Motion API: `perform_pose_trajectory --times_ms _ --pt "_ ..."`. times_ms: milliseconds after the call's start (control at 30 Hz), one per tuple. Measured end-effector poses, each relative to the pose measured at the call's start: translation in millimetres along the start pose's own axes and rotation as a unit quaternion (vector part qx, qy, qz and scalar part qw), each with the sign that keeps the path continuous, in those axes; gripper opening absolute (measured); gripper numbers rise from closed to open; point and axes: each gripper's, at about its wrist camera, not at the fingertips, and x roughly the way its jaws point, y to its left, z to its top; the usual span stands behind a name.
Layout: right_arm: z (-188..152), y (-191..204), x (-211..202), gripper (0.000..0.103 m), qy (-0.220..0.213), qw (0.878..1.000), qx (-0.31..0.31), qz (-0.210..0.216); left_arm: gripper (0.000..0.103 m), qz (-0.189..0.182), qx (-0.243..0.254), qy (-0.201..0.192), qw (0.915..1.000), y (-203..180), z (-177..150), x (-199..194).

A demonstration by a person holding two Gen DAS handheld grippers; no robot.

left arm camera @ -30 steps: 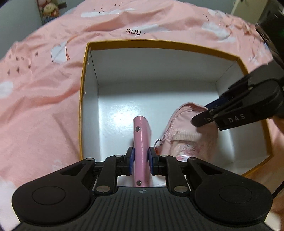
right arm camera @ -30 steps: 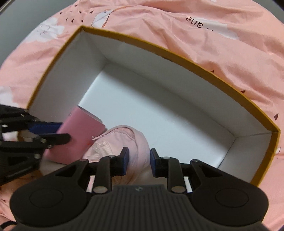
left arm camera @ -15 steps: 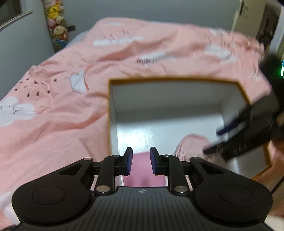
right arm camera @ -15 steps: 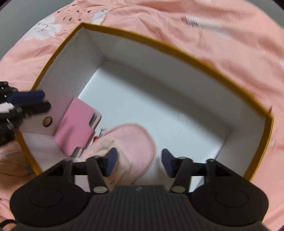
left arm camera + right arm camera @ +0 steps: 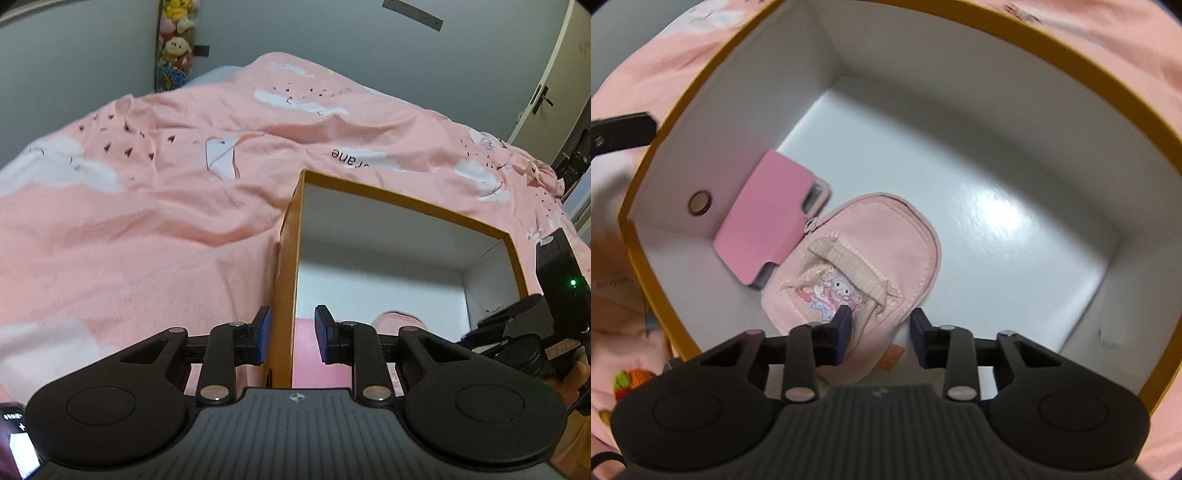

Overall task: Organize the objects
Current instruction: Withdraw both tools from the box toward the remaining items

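— While I look along my left gripper (image 5: 291, 339), what's done?
— From this view the box (image 5: 513, 254) sits on the pink bedspread (image 5: 147, 229), and the pink phone (image 5: 314, 362) already lies inside, low against the near wall. My left jaws have just been opening; they stand a little apart with nothing pinched, straddling the box's orange corner edge without pressing it. That hand tilts downward over the rim.
— And the right gripper (image 5: 880, 328)?
— Its view looks steeply down into the box. The pouch (image 5: 871, 251) lies flat on the white floor, touching the phone (image 5: 764, 225) beside it. So two things look packed. My right jaws have just been closing, but they hang parted above the pouch's lower end, gripping nothing.
— What's left?
— I'd guess more items outside; something colourful (image 5: 628, 384) peeks by the box's left wall, too blurred to name.
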Motion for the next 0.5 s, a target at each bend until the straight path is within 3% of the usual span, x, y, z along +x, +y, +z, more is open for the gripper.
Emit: perform_pose_trajectory --times_ms 100,267,500 --pt "6.7 9.6 1.3 0.034 0.003 1.0 -0.022 -0.008 0.028 -0.004 -0.004 0.004 1.0 3.5 -4.4 1.4" --pt "13.4 9.2 7.5 0.033 0.01 1.0 0.024 0.015 0.028 -0.01 -0.005 0.005 0.9999 5.5 -9.4 1.7" --pt "9.9 16.0 7.2 0.037 0.003 0.999 0.033 0.001 0.028 -0.013 -0.002 -0.006 0.9999 4.8 -11.9 -6.3"
